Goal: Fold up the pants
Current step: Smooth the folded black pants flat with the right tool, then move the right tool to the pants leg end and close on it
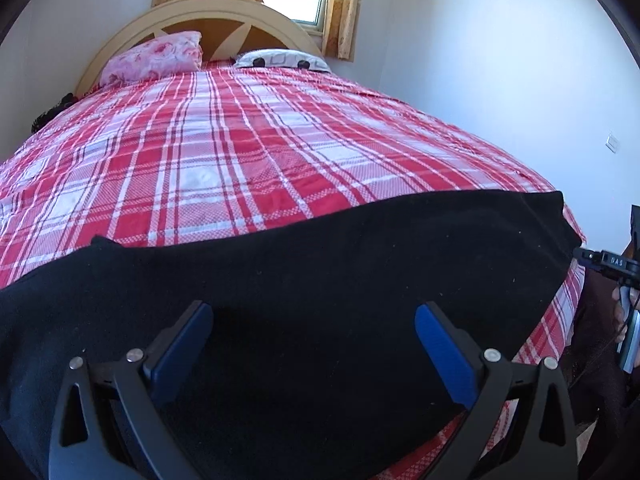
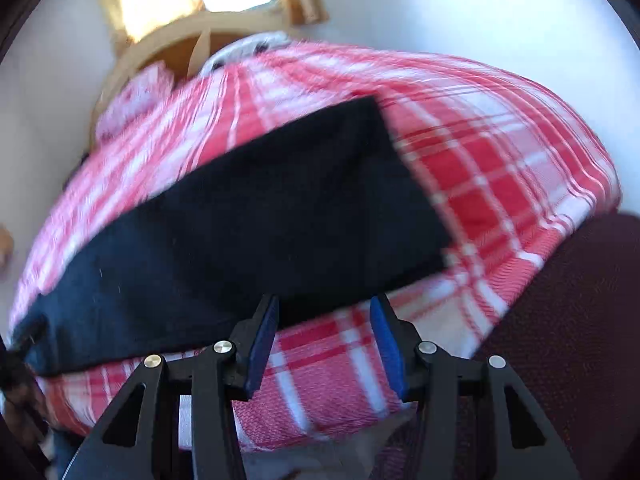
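The black pants (image 1: pixel 320 272) lie flat as a long band across the near end of the bed. My left gripper (image 1: pixel 314 316) is open, its blue pads spread wide just above the middle of the pants, holding nothing. In the right wrist view the pants (image 2: pixel 248 216) run from lower left to upper right, their right end squared off. My right gripper (image 2: pixel 323 312) is open and empty, hovering at the pants' near edge over the bedspread. That view is motion-blurred.
The bed has a red and white plaid bedspread (image 1: pixel 240 152). A pink pillow (image 1: pixel 156 58) and a white patterned pillow (image 1: pixel 280 60) lie by the wooden headboard (image 1: pixel 224 12). White walls and a window stand behind. The other gripper's body (image 1: pixel 616 264) shows at the right edge. A dark maroon surface (image 2: pixel 560 320) lies at right.
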`<state>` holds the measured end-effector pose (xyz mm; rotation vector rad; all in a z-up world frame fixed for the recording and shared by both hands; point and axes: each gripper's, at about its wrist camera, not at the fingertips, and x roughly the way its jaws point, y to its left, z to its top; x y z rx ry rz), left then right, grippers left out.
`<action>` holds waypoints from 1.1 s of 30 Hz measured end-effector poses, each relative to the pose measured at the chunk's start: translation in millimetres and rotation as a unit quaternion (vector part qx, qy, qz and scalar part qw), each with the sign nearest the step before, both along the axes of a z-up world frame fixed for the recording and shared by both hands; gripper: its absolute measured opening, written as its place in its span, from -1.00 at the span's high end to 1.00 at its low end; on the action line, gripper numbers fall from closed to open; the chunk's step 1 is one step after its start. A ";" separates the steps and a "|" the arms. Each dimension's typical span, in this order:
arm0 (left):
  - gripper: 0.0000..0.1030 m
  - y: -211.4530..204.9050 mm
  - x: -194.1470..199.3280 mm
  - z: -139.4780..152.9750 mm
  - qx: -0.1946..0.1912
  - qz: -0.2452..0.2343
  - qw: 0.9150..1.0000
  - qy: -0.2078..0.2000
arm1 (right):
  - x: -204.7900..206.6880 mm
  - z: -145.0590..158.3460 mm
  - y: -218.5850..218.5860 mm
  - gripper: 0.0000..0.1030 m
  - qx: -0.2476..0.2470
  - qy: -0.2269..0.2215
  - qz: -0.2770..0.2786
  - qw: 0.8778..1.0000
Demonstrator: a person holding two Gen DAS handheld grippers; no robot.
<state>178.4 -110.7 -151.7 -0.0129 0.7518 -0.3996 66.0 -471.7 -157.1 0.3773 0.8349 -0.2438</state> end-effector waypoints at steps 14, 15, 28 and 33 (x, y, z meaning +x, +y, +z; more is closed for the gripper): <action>-1.00 -12.5 -9.1 -3.6 0.035 -0.013 0.999 -0.022 | -17.3 -3.2 -61.5 0.04 0.074 -0.031 -0.108 0.991; -1.00 -13.6 -9.6 -3.7 0.038 -0.014 0.999 -0.024 | -14.5 -3.8 -63.4 0.04 0.077 -0.032 -0.108 0.991; -1.00 -19.6 -10.5 -4.5 0.061 -0.009 0.998 -0.026 | -8.4 -13.8 -73.5 0.05 0.125 -0.046 -0.103 0.986; -1.00 -19.6 -12.7 -4.5 0.067 -0.004 0.997 -0.034 | -13.5 -15.7 -76.0 0.05 0.131 -0.054 -0.129 0.981</action>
